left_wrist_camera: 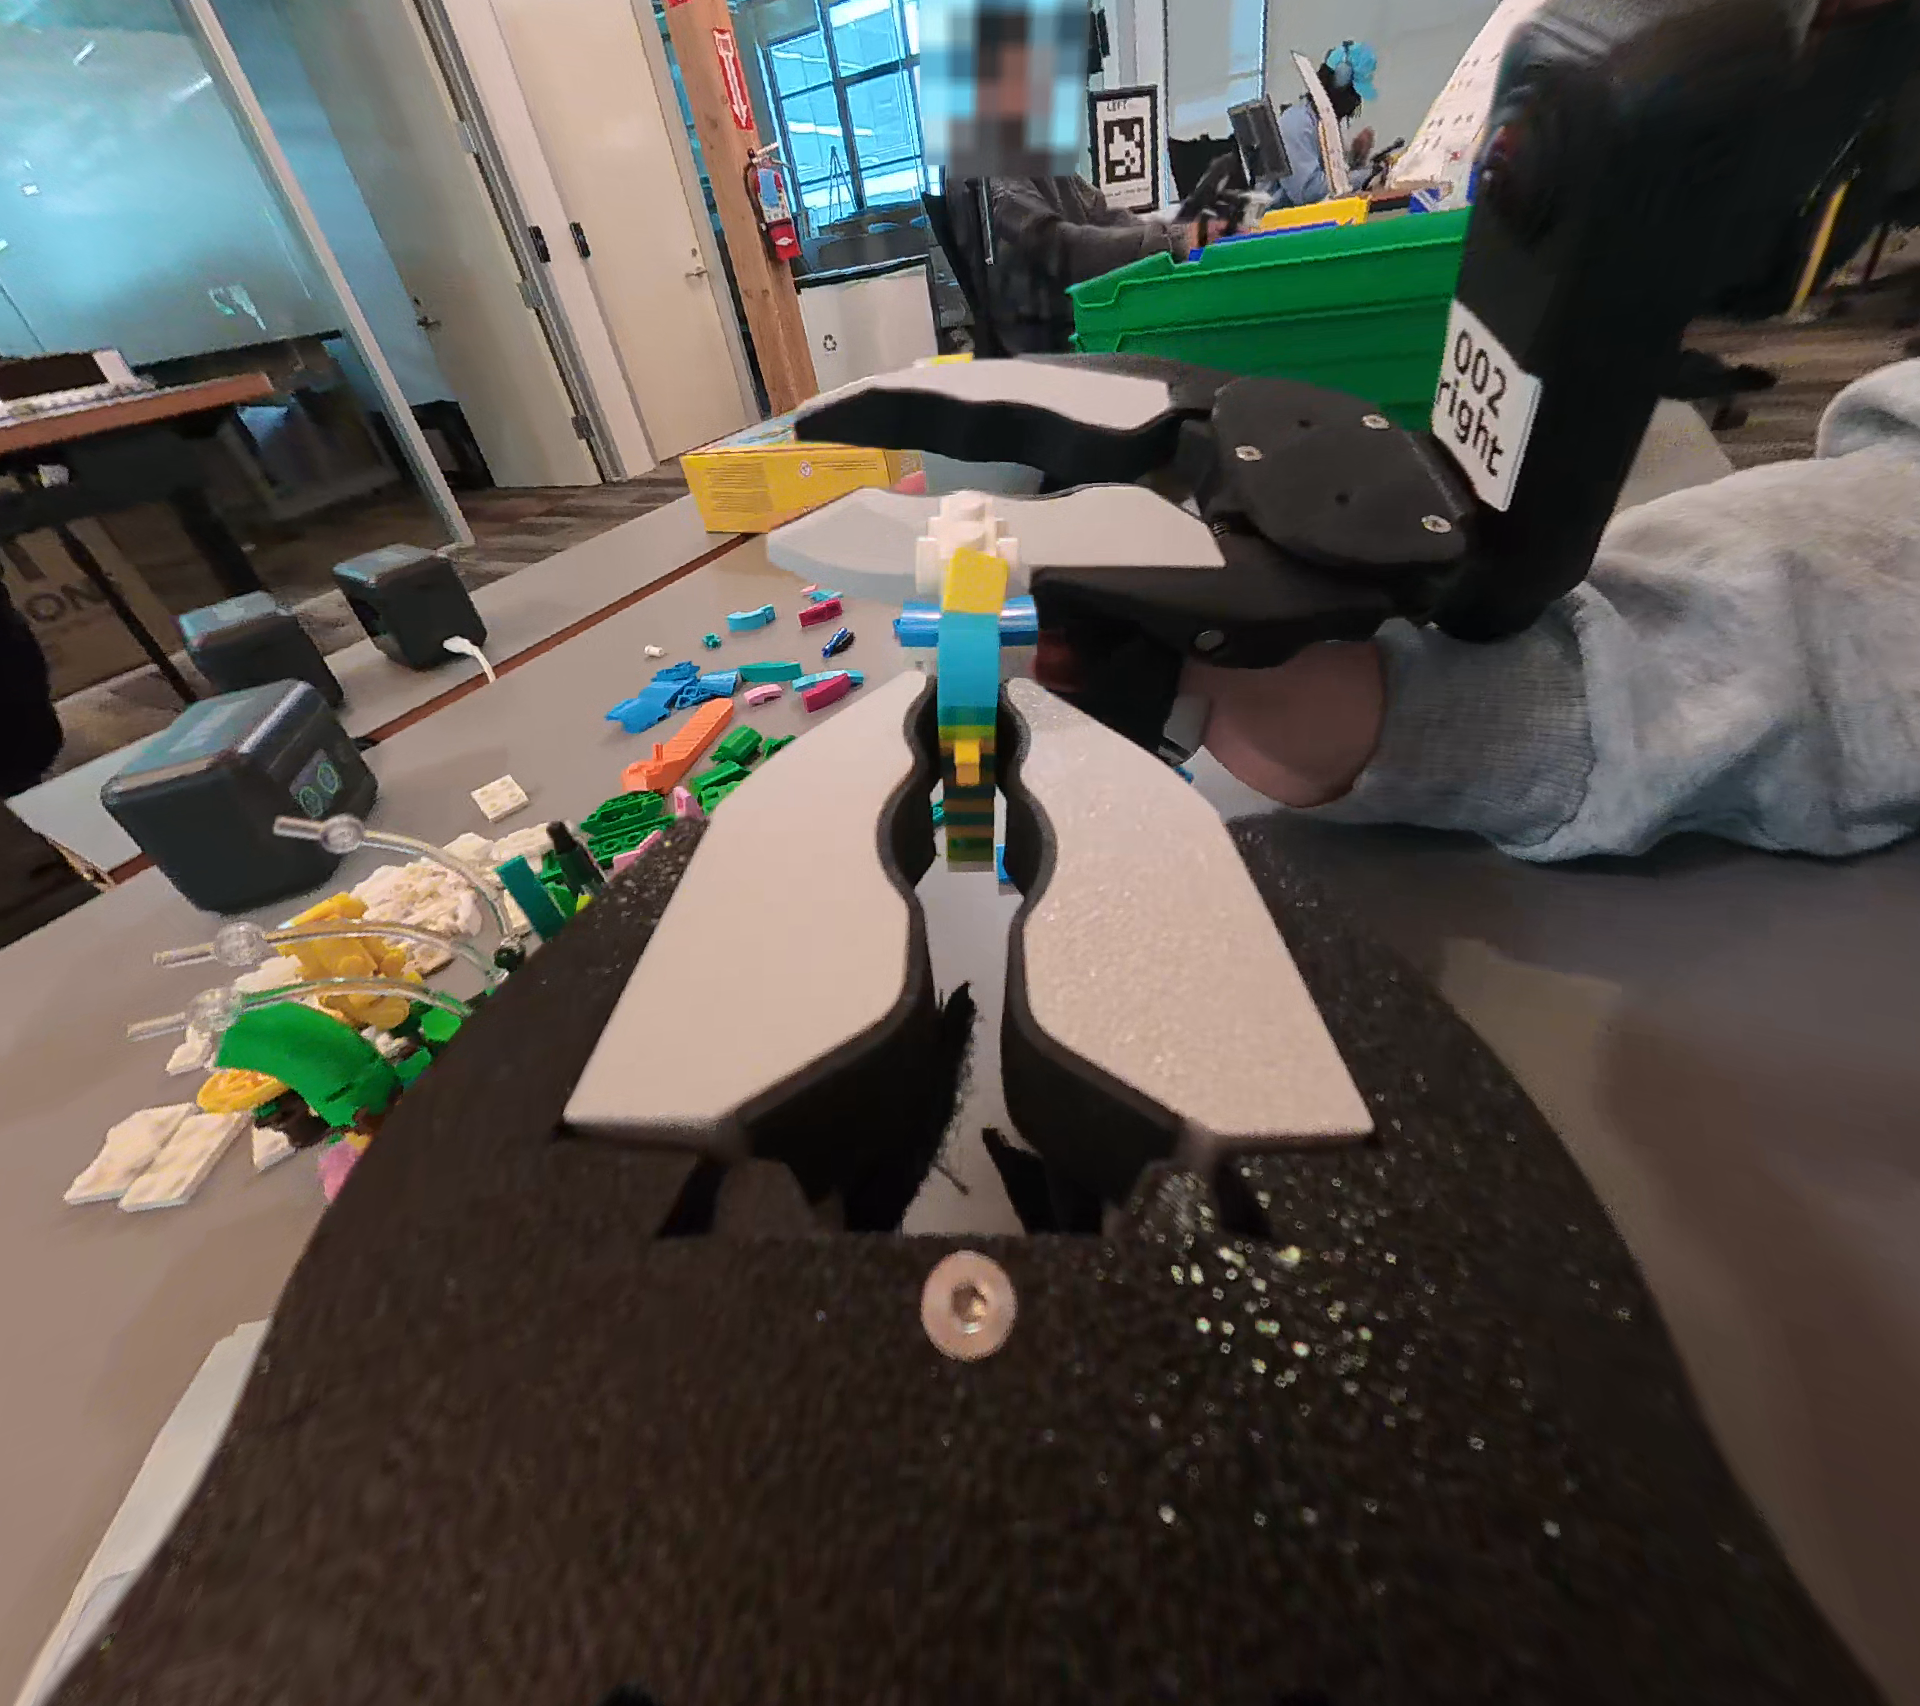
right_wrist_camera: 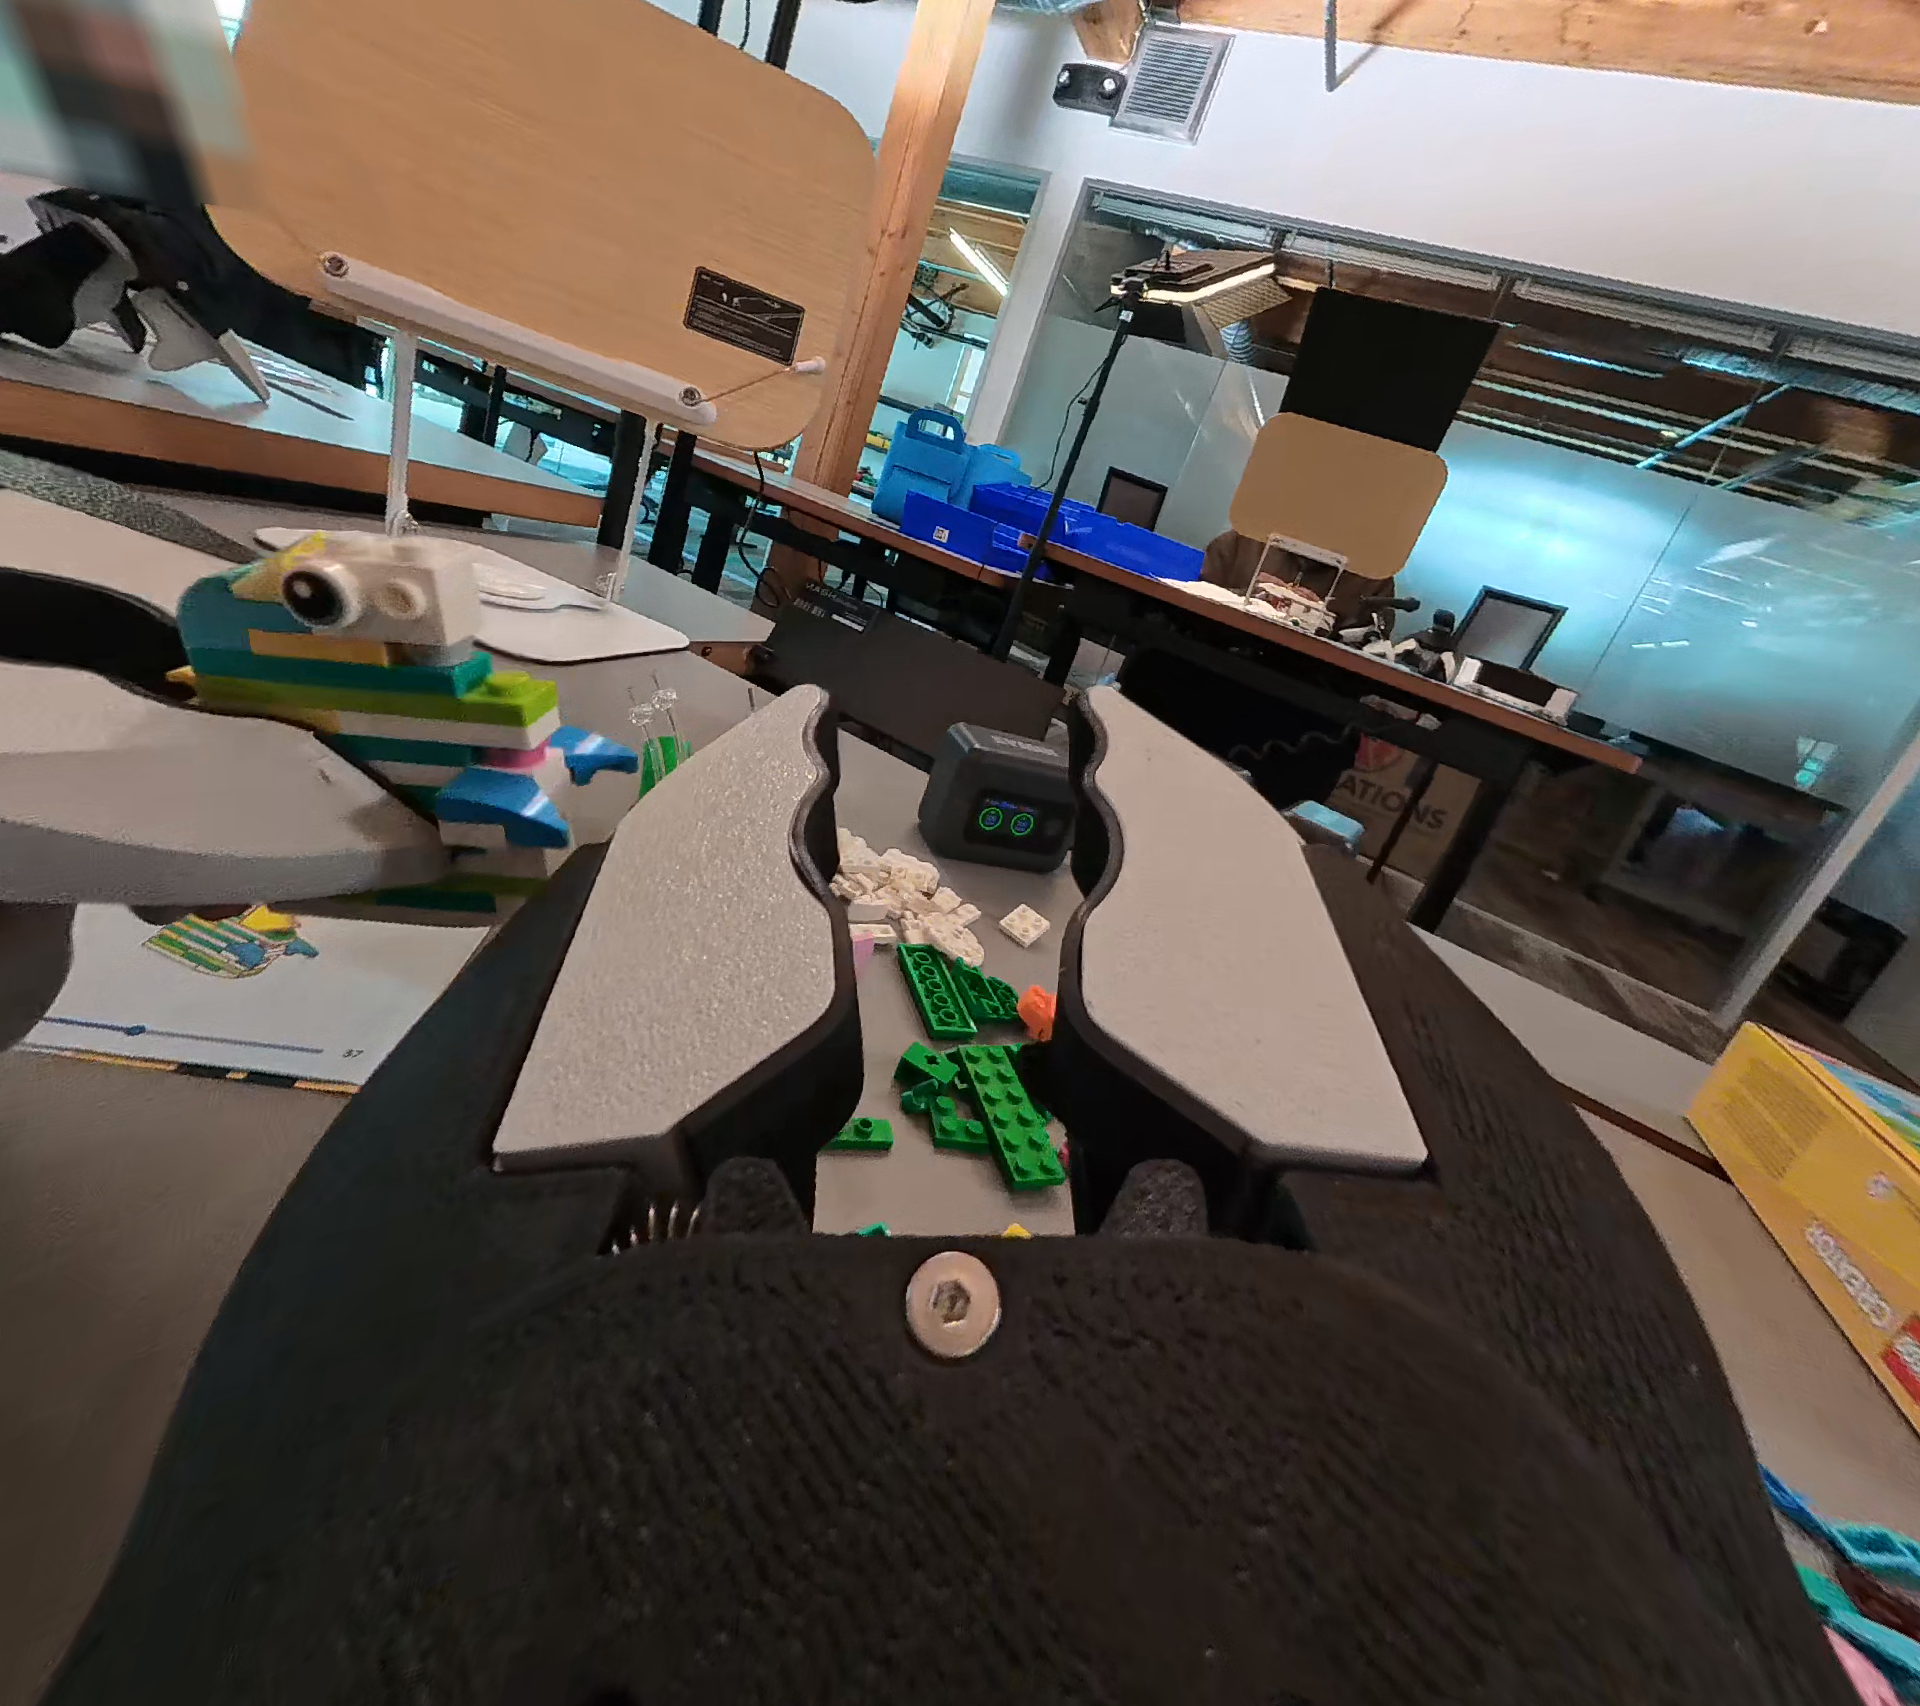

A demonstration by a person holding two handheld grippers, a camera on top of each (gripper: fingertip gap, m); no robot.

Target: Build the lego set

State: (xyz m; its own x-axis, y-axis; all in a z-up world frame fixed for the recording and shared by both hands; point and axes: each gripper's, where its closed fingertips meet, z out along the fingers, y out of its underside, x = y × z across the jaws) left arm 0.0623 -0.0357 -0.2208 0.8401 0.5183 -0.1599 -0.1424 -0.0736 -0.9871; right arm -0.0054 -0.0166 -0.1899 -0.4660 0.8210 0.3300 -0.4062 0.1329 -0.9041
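The left gripper (left_wrist_camera: 968, 747) has its fingers (left_wrist_camera: 790, 918) clamped on the striped lego fish (left_wrist_camera: 968, 700), held above the worktop (left_wrist_camera: 1507, 1012); beside the fish, the right gripper (right_wrist_camera: 951, 783) gapes empty, fingers (right_wrist_camera: 707, 918) spread over green plates (right_wrist_camera: 987, 1095); a yellow box (right_wrist_camera: 1818, 1168) lies beyond.

Green-teal-white striped lego fish (right_wrist_camera: 395, 700), yellow box (right_wrist_camera: 1808, 1178), grey-black tongs (right_wrist_camera: 951, 752)

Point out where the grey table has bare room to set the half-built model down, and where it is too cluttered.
Bare grey table lies right of the left gripper, below the sleeve. Another bare strip runs between the green plates and the yellow box. It is crowded left of the left gripper: white pieces, clear stalks and mixed bricks.
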